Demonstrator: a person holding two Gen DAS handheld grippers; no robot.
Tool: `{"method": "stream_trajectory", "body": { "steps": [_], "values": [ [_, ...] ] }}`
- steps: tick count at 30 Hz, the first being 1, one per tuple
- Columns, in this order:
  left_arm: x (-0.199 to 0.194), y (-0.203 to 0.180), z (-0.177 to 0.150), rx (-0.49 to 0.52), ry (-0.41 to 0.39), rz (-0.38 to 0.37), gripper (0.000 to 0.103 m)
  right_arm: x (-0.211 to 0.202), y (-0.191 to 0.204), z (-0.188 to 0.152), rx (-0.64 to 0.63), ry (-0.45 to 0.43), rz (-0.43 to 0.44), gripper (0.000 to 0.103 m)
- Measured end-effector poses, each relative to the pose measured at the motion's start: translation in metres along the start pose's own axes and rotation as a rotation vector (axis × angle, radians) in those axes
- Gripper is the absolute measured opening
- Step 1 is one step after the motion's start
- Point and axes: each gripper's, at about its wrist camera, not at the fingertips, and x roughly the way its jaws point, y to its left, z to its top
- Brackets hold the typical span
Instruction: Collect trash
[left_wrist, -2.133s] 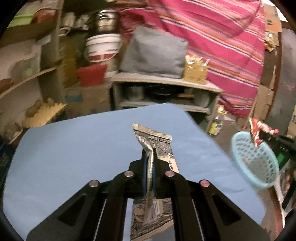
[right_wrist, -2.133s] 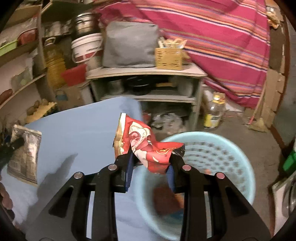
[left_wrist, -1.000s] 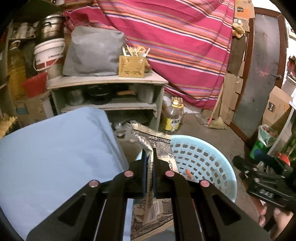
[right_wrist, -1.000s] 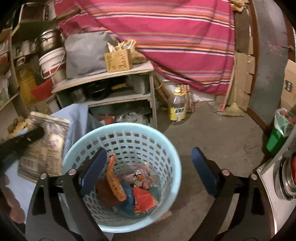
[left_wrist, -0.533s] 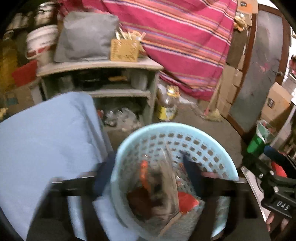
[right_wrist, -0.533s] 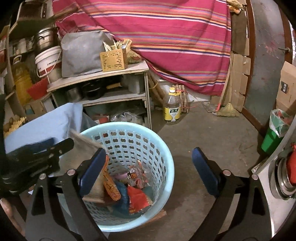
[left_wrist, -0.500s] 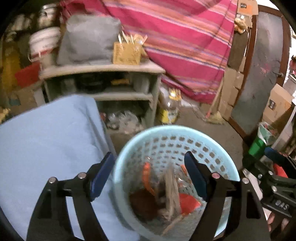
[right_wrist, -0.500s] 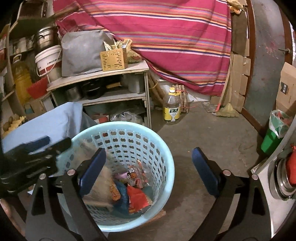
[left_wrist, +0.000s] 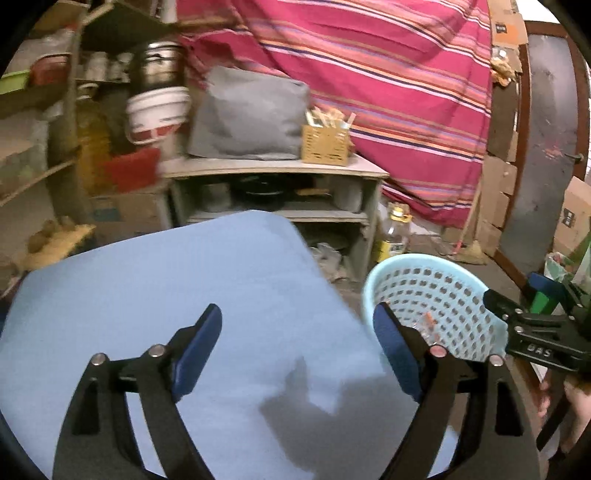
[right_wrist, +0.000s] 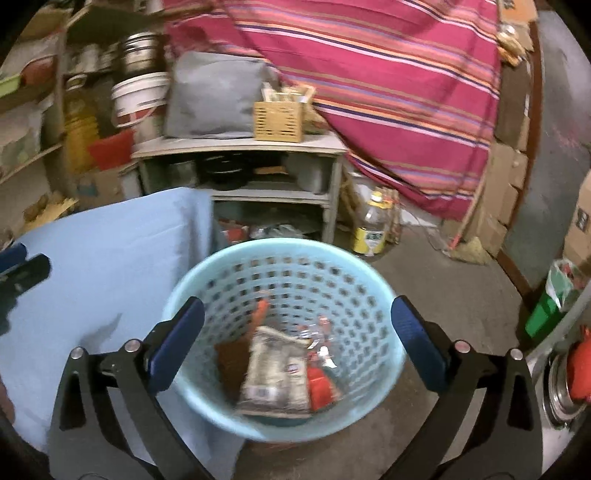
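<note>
A light blue perforated basket (right_wrist: 373, 282) stands on the floor beside the blue-covered table (right_wrist: 110, 258). It holds several wrappers, with a grey printed packet (right_wrist: 275, 373) on top and a red wrapper (right_wrist: 319, 384) beside it. My right gripper (right_wrist: 295, 343) is open and empty above the basket. My left gripper (left_wrist: 299, 347) is open and empty over the table (left_wrist: 147, 288), with the basket (left_wrist: 443, 266) to its right. The right gripper (left_wrist: 532, 332) shows at the right edge of the left wrist view.
A grey shelf unit (left_wrist: 273, 173) with a grey cushion (left_wrist: 251, 114) and a wicker box (left_wrist: 325, 146) stands behind the table. An oil bottle (right_wrist: 373, 225) stands on the floor. A striped red cloth (right_wrist: 388, 74) hangs behind. Cardboard boxes (right_wrist: 506, 177) and a green bin (right_wrist: 546, 306) are at the right.
My left gripper opened and dropped the grey packet into the basket, then swung left over the table. The right gripper earlier dropped its red wrapper and stays open.
</note>
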Motion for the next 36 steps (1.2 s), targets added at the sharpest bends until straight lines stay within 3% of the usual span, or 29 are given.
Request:
{"method": "stream_trajectory", "body": {
  "steps": [6,10,17,28,36],
  "values": [
    [-0.079,0.05,-0.028,-0.031,-0.064,0.104,0.097,-0.048,0.051,-0.018,0.033,-0.04,0.122,0.099],
    [-0.125,0.076,-0.056,-0.066,-0.08,0.143,0.098,-0.087,0.085,-0.044,0.02,-0.047,0.15,0.099],
    [-0.178,0.089,-0.105,-0.045,-0.071,0.149,0.098,-0.154,0.136,-0.088,-0.001,-0.074,0.209,0.099],
    [-0.201,0.102,-0.142,-0.082,-0.068,0.188,0.099,-0.19,0.178,-0.124,-0.098,-0.151,0.13,0.099],
    [-0.204,0.088,-0.162,-0.003,-0.129,0.274,0.099,-0.188,0.175,-0.137,-0.07,-0.16,0.121,0.099]
  ]
}}
